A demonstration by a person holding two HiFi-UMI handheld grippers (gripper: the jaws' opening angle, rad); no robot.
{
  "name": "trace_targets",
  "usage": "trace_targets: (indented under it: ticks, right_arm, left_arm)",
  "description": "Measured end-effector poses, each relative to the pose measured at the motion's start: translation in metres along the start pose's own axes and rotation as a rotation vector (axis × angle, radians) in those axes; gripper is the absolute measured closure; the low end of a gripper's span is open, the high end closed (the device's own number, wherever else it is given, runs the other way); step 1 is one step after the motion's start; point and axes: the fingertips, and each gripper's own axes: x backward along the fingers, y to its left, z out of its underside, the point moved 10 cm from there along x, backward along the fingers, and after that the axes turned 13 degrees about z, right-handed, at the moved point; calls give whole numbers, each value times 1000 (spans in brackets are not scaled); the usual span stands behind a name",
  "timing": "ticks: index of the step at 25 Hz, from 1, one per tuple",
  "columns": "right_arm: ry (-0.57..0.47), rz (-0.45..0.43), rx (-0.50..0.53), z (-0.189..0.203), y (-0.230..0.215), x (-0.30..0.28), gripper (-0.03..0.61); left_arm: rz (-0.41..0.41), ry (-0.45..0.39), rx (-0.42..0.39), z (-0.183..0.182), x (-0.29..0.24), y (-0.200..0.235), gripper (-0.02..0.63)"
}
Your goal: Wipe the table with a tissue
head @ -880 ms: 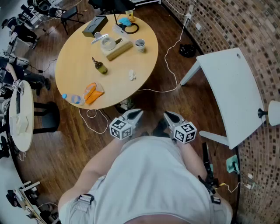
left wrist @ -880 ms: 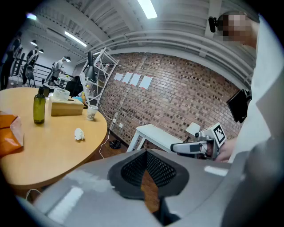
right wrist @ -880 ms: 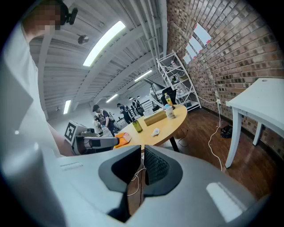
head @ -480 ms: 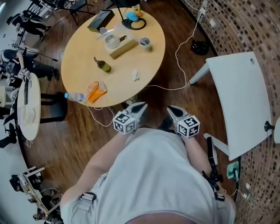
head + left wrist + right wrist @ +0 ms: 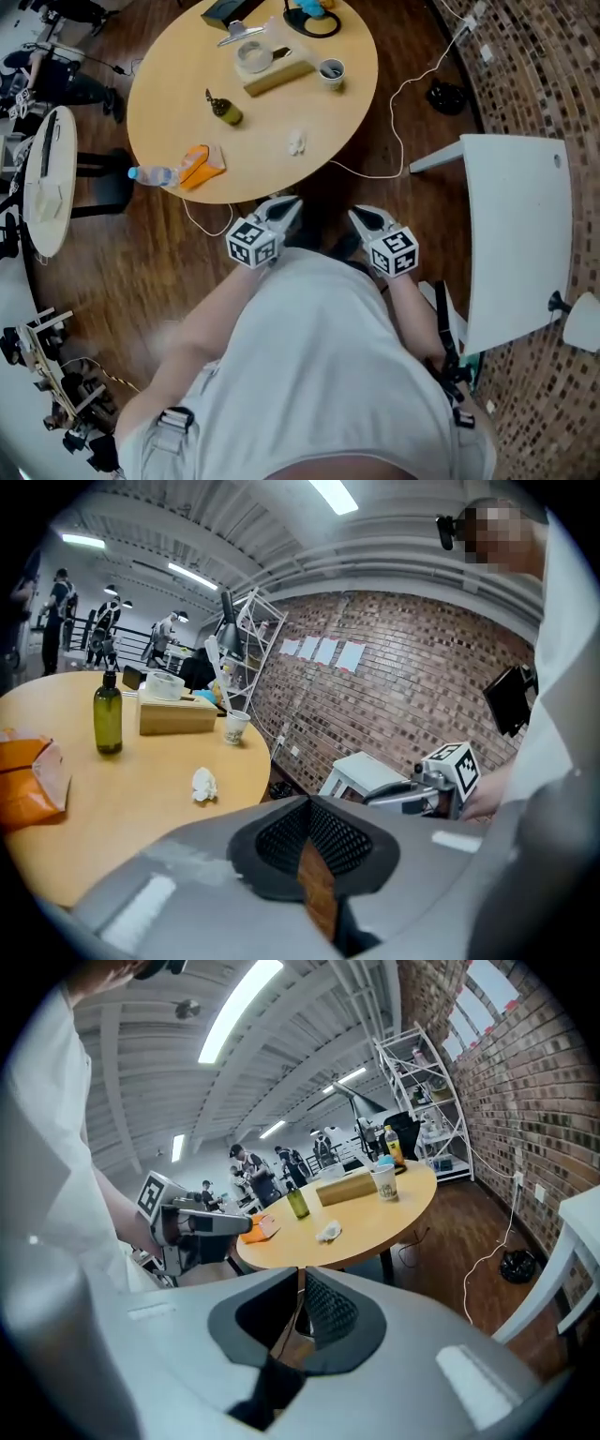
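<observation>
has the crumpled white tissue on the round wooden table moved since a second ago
No. The crumpled white tissue keeps its place on the round wooden table, right of the green bottle and below the paper cup; only the head view shifted.

Round wooden table (image 5: 169,103), standing on a dark plank floor (image 5: 141,262). Near half: one crumpled tissue (image 5: 296,143) toward the right edge, an orange packet (image 5: 200,167) with a plastic water bottle (image 5: 153,174) lying just beside it at the near-left rim, and an upright dark green bottle (image 5: 223,110) around centre. Far half: a wooden box (image 5: 279,75), a paper cup (image 5: 330,71) to its right, a clear round container (image 5: 253,58) just beyond the box, and a black box (image 5: 230,9) at the far rim.
</observation>
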Motion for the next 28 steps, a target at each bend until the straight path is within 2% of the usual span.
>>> trace_targets:
  ticks: [5,9,13,19,23,28]
  right_arm:
    - [29,7,67,-28,2,-29,549]
    - [75,7,132,-54,-4,-57,549]
    - [165,-33,273,-87,6,-99,549]
    - [255,-116,480,-105,52,-174,547]
    - [350,-143,596,-106,68,-208,495]
    - [434,-120,752,-120,76,-253,454]
  left_arm:
    - [9,-10,-1,-20,-1,36,609]
    - [29,-89,24,-32,-2,64,609]
    - [39,-165,51,-33,8,81,609]
    - [10,-209,51,-32,53,115,609]
    - [-21,-236,79,-24,78,124,609]
    - [-57,-269,79,-25,95,135,609]
